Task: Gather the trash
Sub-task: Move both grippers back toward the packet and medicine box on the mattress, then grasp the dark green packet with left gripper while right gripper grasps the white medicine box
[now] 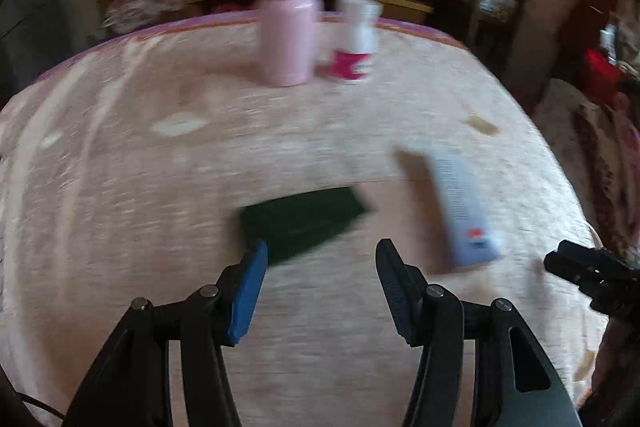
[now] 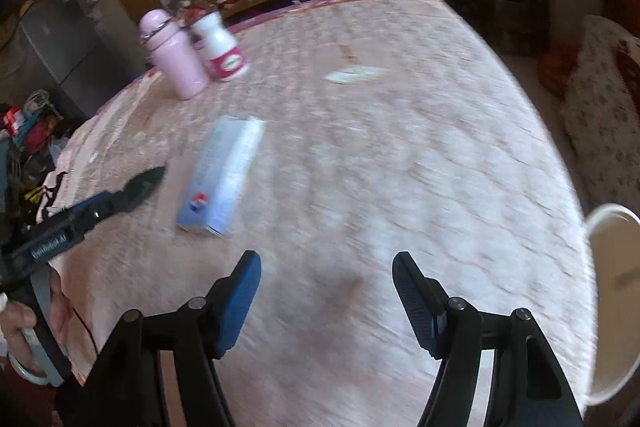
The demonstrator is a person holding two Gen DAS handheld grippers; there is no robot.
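The collecting looks barely begun, going by how much litter lies out on the counter under its pink patterned cloth. A long pale blue carton lies flat toward the near left part of the surface, with a dark green flat pack just beside it, nearer the left edge. Further in, toward the middle, a small white wrapper lies alone, and the left wrist view shows another pale scrap and a small brown scrap apart from each other across the cloth. At the far left corner a pink flask stands upright with a white bottle bearing a pink label just beside it; whether either counts as trash cannot be told. A white round container, probably the bin, sits off the right edge; its inside is mostly hidden, so nothing can be confirmed as already dropped in. The left gripper hangs with its jaws released over the near end of the dark green pack, gripping nothing. The right gripper has its jaws parted too, over bare cloth near the front edge, empty. By that reading, every visible piece remains to be picked up, the green pack likely first.
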